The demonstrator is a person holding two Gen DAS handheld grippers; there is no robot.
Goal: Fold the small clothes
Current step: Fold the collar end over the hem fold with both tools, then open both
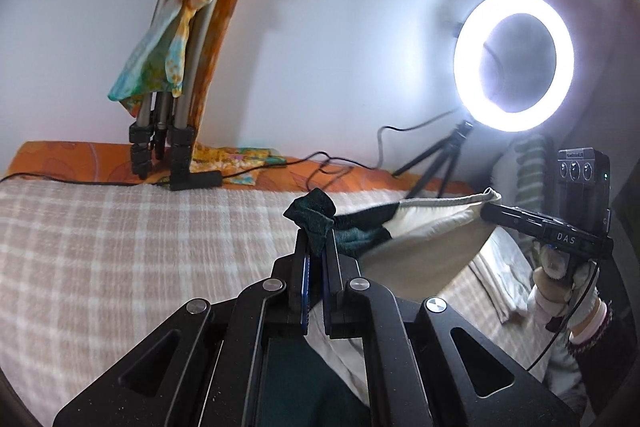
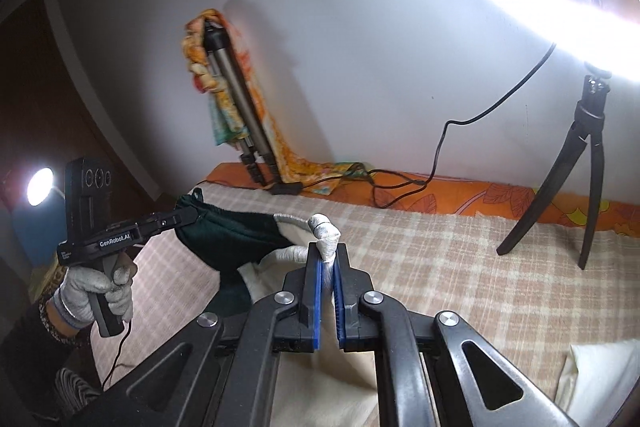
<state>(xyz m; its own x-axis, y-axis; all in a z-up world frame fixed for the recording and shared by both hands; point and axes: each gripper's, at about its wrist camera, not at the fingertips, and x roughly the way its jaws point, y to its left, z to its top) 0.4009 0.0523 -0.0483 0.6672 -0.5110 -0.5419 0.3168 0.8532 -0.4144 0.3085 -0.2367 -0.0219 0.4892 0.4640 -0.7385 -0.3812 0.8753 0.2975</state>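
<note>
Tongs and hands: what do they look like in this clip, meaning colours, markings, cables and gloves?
Both tongs are black linkage frames with silver rivets and blue pads. The left tongs read "GenRobot.AI"; the right tongs read "DAS". Each carries a black box with three round lenses and trails a thin black cable. The left hand and right hand wear grey knit gloves, dark patterned cuffs.

Colours and patterns on record

The garment (image 1: pixel 416 239) is showing dark green against cream, its pinched corner grey-white. The blanket (image 1: pixel 120 251) is displaying a beige and white check; the sheet (image 1: pixel 80 163) behind is showing orange with a leaf print. The grippers (image 1: pixel 316 255) (image 2: pixel 328 259) are showing black with blue pads (image 2: pixel 318 291). The gloves (image 2: pixel 92 291) are appearing grey-white. The wall (image 1: pixel 340 27) is reading white, the draped cloth (image 1: pixel 160 67) orange, yellow and turquoise, the ring light (image 1: pixel 514 61) glowing white.
</note>
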